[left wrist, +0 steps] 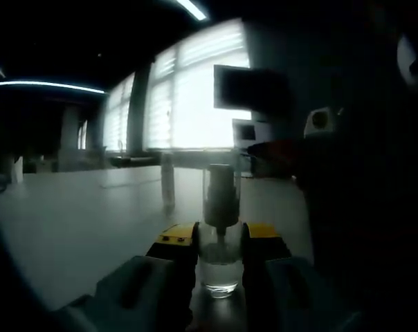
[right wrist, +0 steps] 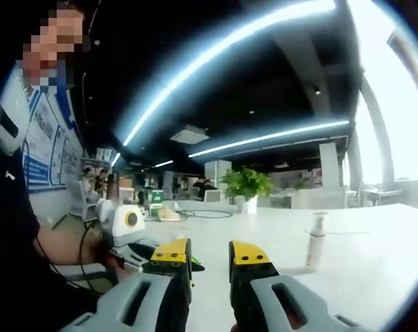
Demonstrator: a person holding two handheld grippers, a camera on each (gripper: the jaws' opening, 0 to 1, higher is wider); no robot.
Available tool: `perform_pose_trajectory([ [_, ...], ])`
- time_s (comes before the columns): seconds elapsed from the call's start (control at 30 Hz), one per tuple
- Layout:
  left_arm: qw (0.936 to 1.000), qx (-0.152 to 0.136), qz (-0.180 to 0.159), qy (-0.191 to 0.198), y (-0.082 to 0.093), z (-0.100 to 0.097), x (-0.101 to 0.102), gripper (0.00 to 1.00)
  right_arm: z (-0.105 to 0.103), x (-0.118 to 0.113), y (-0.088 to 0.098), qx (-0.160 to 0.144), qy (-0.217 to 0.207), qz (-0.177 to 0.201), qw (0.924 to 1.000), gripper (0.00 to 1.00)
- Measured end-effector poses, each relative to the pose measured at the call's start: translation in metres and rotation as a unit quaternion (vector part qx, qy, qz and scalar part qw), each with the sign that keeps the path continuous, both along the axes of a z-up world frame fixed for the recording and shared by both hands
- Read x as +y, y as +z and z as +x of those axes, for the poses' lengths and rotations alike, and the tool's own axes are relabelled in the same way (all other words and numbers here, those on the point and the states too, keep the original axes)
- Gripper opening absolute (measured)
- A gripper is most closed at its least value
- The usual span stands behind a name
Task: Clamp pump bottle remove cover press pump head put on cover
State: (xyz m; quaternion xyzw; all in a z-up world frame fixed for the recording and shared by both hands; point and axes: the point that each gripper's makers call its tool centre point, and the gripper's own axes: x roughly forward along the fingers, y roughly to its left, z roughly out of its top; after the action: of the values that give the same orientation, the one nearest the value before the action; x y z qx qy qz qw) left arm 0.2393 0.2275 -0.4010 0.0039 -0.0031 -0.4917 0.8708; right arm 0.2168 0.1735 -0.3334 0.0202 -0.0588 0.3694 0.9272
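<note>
Clear plastic, the pump bottle (left wrist: 219, 266) stands pinched between the jaws of the left gripper (left wrist: 219, 252) on the pale table (left wrist: 70, 214), its transparent cover (left wrist: 221, 183) apparently on over the pump head. The right gripper (right wrist: 209, 266) hovers with jaws slightly parted, holding nothing. Clamping looks done; uncovering, pressing and recapping seem left.

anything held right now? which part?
Left hand-held gripper clamps the clear glass pump bottle by its lower body, transparent cover still on. Right hand-held gripper is open, holding nothing.
</note>
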Motion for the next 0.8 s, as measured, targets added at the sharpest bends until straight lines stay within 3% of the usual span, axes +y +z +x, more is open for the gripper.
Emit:
perform_pose_trajectory([
  [0.8,1.0000,0.000,0.000,0.000,0.000,0.001,0.001,0.16,0.003,0.044,-0.009,0.009,0.041,-0.028,0.9987,0.16],
])
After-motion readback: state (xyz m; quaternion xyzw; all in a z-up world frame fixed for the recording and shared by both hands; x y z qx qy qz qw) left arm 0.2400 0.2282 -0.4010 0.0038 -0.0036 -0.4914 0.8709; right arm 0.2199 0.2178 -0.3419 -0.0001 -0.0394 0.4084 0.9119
